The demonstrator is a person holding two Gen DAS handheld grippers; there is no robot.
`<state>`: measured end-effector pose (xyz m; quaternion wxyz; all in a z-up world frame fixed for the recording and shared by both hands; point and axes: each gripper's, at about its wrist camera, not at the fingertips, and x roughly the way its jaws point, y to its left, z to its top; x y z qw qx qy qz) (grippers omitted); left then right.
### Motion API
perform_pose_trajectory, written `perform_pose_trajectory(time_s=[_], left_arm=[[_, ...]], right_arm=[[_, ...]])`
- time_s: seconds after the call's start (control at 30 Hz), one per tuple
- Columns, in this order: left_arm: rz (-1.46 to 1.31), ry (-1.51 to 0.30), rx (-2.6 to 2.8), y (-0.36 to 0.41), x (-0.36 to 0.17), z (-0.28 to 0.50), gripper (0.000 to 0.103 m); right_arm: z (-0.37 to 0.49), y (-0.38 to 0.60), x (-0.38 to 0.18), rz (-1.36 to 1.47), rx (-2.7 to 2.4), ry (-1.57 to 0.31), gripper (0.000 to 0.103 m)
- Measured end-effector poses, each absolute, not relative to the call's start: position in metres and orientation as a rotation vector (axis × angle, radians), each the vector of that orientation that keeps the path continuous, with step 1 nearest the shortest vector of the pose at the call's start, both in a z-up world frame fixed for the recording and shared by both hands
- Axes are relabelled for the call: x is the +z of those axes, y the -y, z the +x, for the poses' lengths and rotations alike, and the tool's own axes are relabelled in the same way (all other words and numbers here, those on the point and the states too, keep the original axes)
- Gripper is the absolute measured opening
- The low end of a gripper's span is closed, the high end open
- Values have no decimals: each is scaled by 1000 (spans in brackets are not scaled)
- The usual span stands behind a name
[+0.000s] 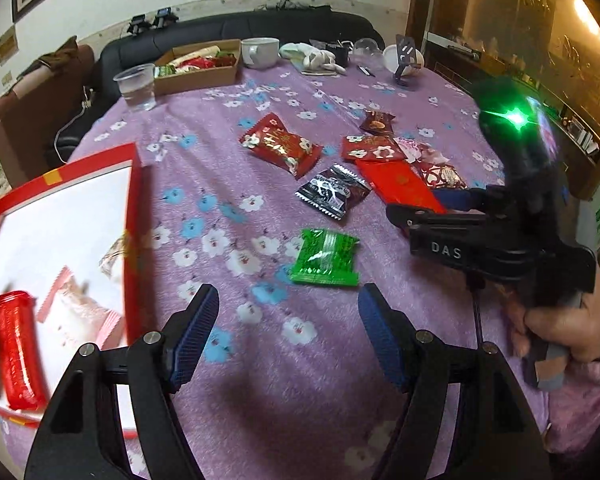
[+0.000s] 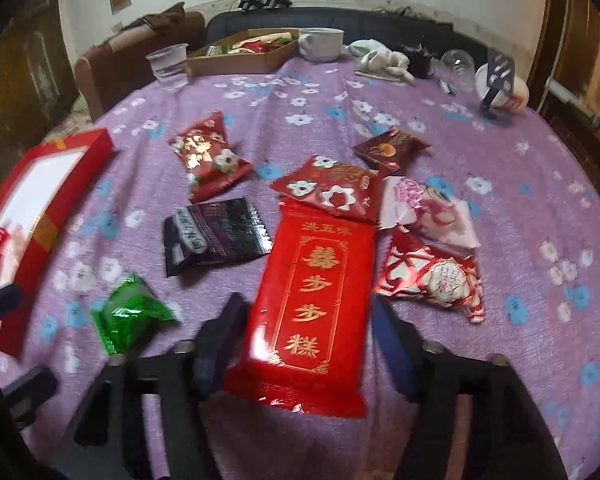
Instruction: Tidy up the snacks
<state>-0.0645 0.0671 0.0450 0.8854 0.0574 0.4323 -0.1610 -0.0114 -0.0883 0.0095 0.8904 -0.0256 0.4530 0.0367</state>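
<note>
Snack packets lie on the purple flowered cloth. A long red packet with gold characters (image 2: 308, 300) sits between the fingers of my right gripper (image 2: 306, 340), which close on its sides. In the left wrist view that packet (image 1: 400, 186) shows ahead of the right gripper (image 1: 436, 216). My left gripper (image 1: 288, 332) is open and empty, just short of a green packet (image 1: 326, 258), also seen in the right wrist view (image 2: 130, 312). A red-rimmed white box (image 1: 64, 264) at my left holds a red packet (image 1: 16, 348) and a pink one (image 1: 80, 312).
Loose on the cloth are a black packet (image 2: 214, 236), red flowered packets (image 2: 204, 156) (image 2: 332, 190), a brown one (image 2: 388, 148), a pink one (image 2: 424, 212) and a heart-patterned one (image 2: 432, 276). At the back stand a plastic cup (image 1: 136, 86), a cardboard tray (image 1: 198, 66) and a white bowl (image 1: 260, 52).
</note>
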Motion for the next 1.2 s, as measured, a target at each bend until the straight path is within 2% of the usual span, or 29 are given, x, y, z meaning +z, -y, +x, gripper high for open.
perform_pose_trajectory(time_s=[0.37, 0.47, 0.5, 0.53, 0.6, 0.73, 1.0, 1.2], left_arm=[[101, -1014, -369, -40, 15, -33, 72], [120, -985, -347, -37, 15, -32, 70], [126, -978, -342, -36, 15, -31, 61], [139, -967, -334, -35, 15, -31, 48], [172, -950, -319, -33, 15, -31, 36], [151, -941, -317, -37, 16, -32, 30], [93, -921, -302, -50, 23, -40, 28], [78, -881, -295, -58, 38, -50, 29]], right_arm=[[-8, 131, 11, 214, 247, -890, 51], [-7, 135, 11, 252, 257, -896, 51], [-7, 134, 11, 253, 257, -897, 51], [-7, 134, 11, 250, 256, -897, 51], [-8, 134, 11, 255, 257, -899, 51], [-7, 138, 11, 288, 272, -901, 51], [-18, 130, 28, 291, 367, -816, 50], [-15, 135, 27, 356, 398, -824, 50]])
